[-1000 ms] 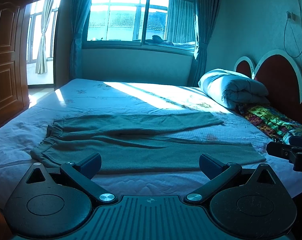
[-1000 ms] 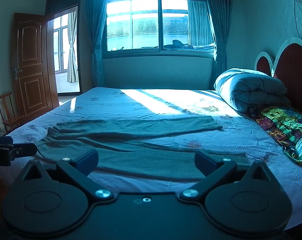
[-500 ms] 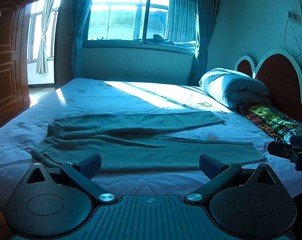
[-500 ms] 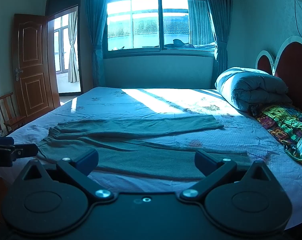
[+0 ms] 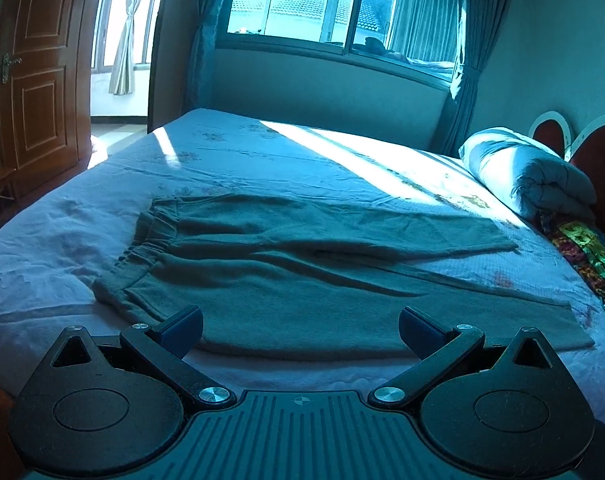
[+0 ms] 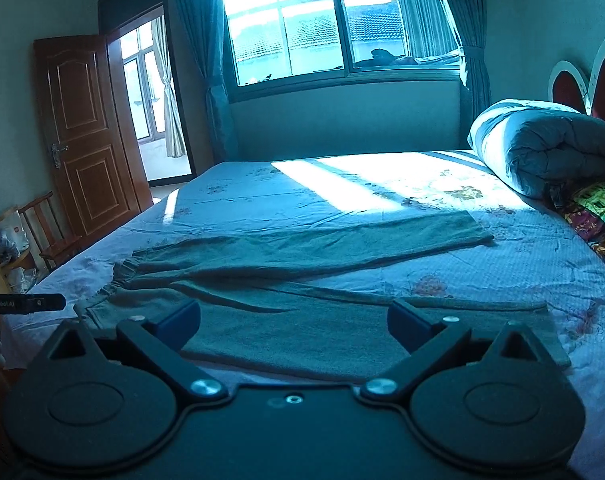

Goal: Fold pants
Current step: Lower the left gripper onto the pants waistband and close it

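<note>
Grey-green pants (image 5: 302,264) lie flat on the bed (image 5: 262,152), waistband to the left, both legs stretched right in a narrow V. In the right wrist view the same pants (image 6: 310,280) show their near leg just past my fingers. My left gripper (image 5: 300,330) hovers open over the near edge of the near leg, close to the waist. Further along that same leg my right gripper (image 6: 294,326) is also open, with nothing held. The left gripper's body (image 6: 22,304) pokes in at the right wrist view's left edge.
A rolled duvet (image 5: 530,172) and a colourful cloth (image 5: 586,248) lie at the headboard end on the right. A wooden door (image 6: 86,136) and a chair (image 6: 46,228) stand left of the bed. The window (image 6: 334,16) is on the far wall.
Both grippers have tipped downward and moved closer to the bed, so the pants fill more of each view. The right gripper no longer shows in the left wrist view. Both stay open.
</note>
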`<state>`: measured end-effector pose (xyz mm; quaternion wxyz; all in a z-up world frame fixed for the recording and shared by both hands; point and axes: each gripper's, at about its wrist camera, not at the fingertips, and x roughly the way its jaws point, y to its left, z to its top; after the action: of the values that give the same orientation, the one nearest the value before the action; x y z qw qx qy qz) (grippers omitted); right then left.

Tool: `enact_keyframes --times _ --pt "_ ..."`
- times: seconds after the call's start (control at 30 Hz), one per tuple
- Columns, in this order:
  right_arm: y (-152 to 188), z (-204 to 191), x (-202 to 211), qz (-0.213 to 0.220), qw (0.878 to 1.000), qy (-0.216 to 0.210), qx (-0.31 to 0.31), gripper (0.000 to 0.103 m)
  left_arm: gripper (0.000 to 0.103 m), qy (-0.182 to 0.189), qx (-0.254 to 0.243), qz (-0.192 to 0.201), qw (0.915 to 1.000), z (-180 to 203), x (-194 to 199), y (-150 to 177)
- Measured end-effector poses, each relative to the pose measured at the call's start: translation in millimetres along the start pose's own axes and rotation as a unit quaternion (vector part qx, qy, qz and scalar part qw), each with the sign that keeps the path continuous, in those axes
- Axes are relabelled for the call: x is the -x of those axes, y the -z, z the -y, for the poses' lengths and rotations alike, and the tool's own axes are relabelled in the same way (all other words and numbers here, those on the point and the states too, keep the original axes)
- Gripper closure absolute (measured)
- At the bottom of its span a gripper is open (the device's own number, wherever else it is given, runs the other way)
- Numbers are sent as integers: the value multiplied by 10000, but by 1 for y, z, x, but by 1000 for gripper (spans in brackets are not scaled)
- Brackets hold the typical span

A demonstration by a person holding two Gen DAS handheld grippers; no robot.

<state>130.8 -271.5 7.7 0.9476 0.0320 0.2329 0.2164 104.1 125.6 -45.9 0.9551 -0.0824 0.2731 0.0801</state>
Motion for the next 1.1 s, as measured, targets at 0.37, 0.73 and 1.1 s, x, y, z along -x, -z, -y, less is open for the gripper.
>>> enact_keyframes --times 0.37,0.73,1.1 --pt "-64 -1 -162 -476 9987 7 168 12 0 -500 168 -231 9983 -134 -169 -76" --pt "-95 0 -327 -832 9954 141 455 12 2 -173 683 -1101 9914 -227 -387 -115" --pt "-84 26 -394 -1183 9923 179 322 11 66 360 404 -1462 9878 -223 -455 -127"
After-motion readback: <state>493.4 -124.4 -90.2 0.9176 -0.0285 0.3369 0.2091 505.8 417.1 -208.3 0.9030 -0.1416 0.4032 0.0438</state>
